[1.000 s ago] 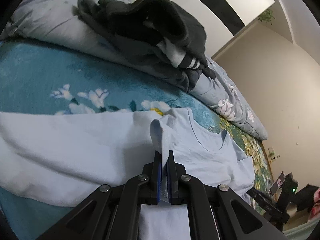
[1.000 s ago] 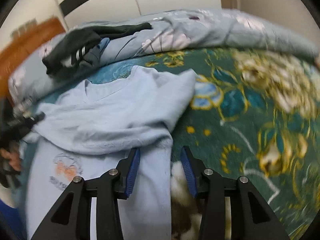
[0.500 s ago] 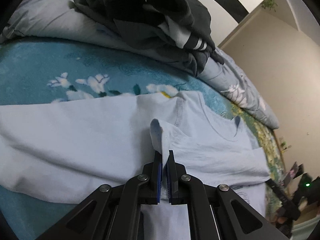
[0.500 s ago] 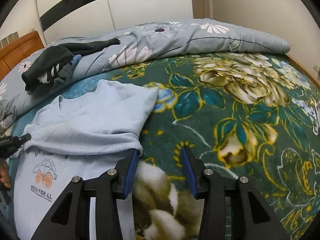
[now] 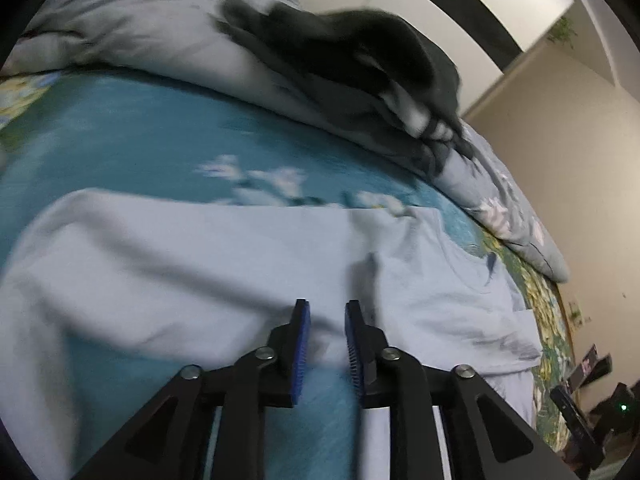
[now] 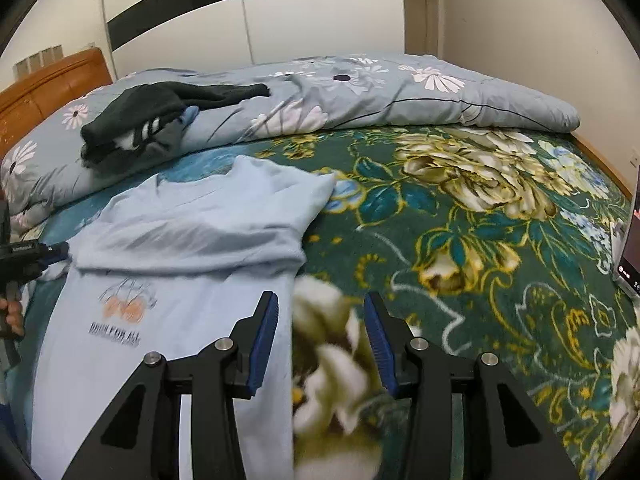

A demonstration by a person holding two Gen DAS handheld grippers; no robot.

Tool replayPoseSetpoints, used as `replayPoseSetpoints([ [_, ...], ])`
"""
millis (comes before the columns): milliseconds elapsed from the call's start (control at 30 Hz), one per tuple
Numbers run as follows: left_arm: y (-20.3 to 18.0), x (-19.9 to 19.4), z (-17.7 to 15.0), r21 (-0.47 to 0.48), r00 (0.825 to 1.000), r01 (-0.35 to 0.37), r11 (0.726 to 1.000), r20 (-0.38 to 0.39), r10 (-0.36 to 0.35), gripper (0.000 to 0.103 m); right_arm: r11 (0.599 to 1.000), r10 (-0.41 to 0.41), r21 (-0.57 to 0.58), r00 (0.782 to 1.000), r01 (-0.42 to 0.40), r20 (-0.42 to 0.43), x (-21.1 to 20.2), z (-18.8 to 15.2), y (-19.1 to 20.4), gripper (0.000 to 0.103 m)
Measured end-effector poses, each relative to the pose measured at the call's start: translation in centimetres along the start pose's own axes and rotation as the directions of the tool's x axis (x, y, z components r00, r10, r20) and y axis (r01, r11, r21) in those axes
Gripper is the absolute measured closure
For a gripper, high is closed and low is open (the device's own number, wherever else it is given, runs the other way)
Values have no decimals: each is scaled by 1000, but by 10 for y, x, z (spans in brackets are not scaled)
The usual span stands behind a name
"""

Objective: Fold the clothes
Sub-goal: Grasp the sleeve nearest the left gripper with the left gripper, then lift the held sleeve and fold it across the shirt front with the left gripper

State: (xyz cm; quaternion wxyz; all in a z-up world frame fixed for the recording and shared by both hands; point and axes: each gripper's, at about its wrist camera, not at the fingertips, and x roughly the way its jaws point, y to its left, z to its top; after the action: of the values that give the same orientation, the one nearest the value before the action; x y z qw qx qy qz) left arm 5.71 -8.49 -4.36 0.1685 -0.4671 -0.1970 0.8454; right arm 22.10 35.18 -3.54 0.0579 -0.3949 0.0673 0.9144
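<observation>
Lying flat, the pale blue T-shirt has both sleeves folded inward.

Matt cotton T-shirt, fleecy blanket

orange headboard, white wardrobe, beige walls.

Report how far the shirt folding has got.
Done: both sleeves of the light blue shirt lie folded across its chest, above the print. In hand: nothing. The left gripper has just been opening and no cloth sits between its pads; the right gripper is open over the shirt's edge and the blanket. Left: the lower half is still flat and unfolded, and the dark clothes on the quilt look untouched.
</observation>
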Motion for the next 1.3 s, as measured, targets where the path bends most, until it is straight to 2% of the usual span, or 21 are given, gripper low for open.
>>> replayPoseSetpoints([
  [67, 17, -27, -11, -14, 998, -47, 999, 35, 48, 66, 1000, 15, 4, 1000, -15, 7, -5, -4, 4, 57],
  [133, 37, -59, -25, -21, 988, -129, 991, 82, 130, 61, 1000, 30, 2, 999, -30, 12, -8, -6, 10, 57],
  [200, 56, -83, -36, -51, 970, -212, 976, 108, 217, 60, 999, 44, -1, 999, -44, 15, -10, -8, 16, 57],
  [267, 76, -103, -47, -113, 940, -310, 944, 112, 323, 60, 998, 59, -4, 998, -59, 21, -12, -9, 23, 57],
  [333, 91, -119, -60, -181, 902, -390, 903, 120, 414, 59, 997, 78, -10, 997, -77, 29, -14, -10, 33, 57],
  [367, 98, -126, -66, -215, 888, -410, 886, 127, 442, 57, 996, 87, -14, 996, -87, 32, -16, -10, 38, 57],
  [400, 104, -129, -71, -246, 881, -415, 876, 133, 454, 55, 995, 96, -18, 995, -95, 34, -16, -11, 42, 57],
  [500, 120, -124, -78, -326, 882, -399, 857, 118, 455, 53, 993, 111, -32, 993, -110, 33, -19, -14, 52, 57],
  [567, 115, -122, -79, -324, 876, -397, 859, 145, 460, 53, 993, 114, -39, 993, -113, 35, -22, -16, 56, 57],
  [667, 112, -115, -78, -292, 877, -399, 869, 154, 455, 53, 992, 118, -42, 992, -116, 44, -29, -19, 58, 57],
  [733, 109, -113, -79, -272, 862, -421, 865, 175, 475, 55, 992, 118, -38, 992, -116, 50, -33, -20, 58, 57],
  [800, 107, -110, -80, -255, 848, -443, 859, 190, 494, 65, 992, 121, -32, 991, -119, 53, -35, -21, 57, 57],
  [833, 106, -110, -80, -247, 848, -442, 862, 196, 492, 82, 992, 121, -29, 991, -120, 54, -36, -22, 57, 57],
  [867, 107, -111, -79, -240, 861, -418, 876, 203, 467, 97, 992, 121, -28, 991, -119, 54, -36, -22, 56, 57],
  [967, 106, -113, -69, -231, 883, -374, 898, 208, 421, 98, 992, 122, -20, 991, -121, 53, -36, -23, 52, 57],
  [1033, 94, -127, -59, -213, 885, -340, 916, 259, 388, 98, 993, 122, -10, 991, -121, 56, -36, -23, 48, 57],
  [1167, 56, -169, -25, -109, 852, -323, 940, 398, 339, 98, 993, 117, 10, 991, -118, 60, -36, -25, 40, 57],
  [1300, 23, -196, 23, -15, 838, -298, 954, 475, 269, 98, 992, 123, 27, 991, -125, 59, -31, -25, 34, 57],
])
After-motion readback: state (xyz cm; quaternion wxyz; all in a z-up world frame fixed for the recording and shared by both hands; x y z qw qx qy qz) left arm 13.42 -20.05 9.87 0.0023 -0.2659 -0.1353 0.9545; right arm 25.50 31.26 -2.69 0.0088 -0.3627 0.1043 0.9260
